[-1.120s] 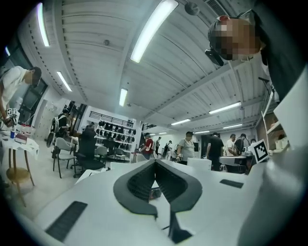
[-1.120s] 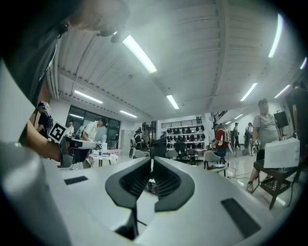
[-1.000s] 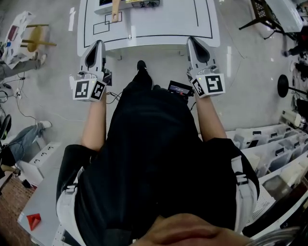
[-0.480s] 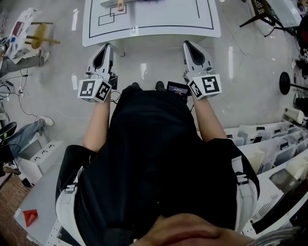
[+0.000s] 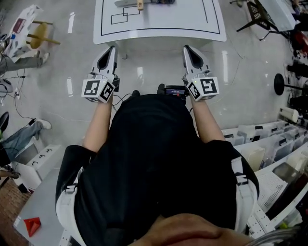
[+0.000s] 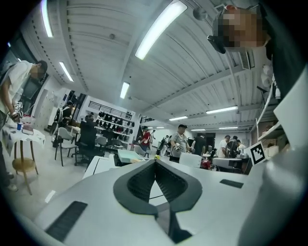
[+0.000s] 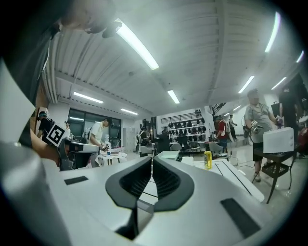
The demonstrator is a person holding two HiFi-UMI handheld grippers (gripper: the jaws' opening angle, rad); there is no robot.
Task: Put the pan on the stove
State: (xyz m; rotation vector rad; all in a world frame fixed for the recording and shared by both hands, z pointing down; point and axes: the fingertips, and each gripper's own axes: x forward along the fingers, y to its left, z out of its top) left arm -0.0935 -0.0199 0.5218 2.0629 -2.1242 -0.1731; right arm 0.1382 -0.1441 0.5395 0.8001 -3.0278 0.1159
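A white table (image 5: 159, 24) with black outlines lies ahead at the top of the head view. At its far edge a wooden handle (image 5: 140, 5) pokes out beside some grey objects cut off by the frame; I cannot tell pan from stove there. My left gripper (image 5: 112, 48) is held level just short of the table's near edge, with its jaws shut and empty. My right gripper (image 5: 186, 48) is level beside it, also shut on nothing. The left gripper view shows the closed left gripper (image 6: 155, 161) over the white table (image 6: 98, 166). The right gripper view shows the closed right gripper (image 7: 152, 158).
A wooden stool (image 5: 39, 36) and cables lie on the floor at left. Storage bins (image 5: 269, 144) stand at right and a black frame (image 5: 262, 12) at top right. A yellow bottle (image 7: 208, 158) stands on a table to the right. Several people work in the background.
The person has stepped towards the table. Both grippers have moved forward with them, still shut, and the table's near edge now lies just beyond the jaw tips.
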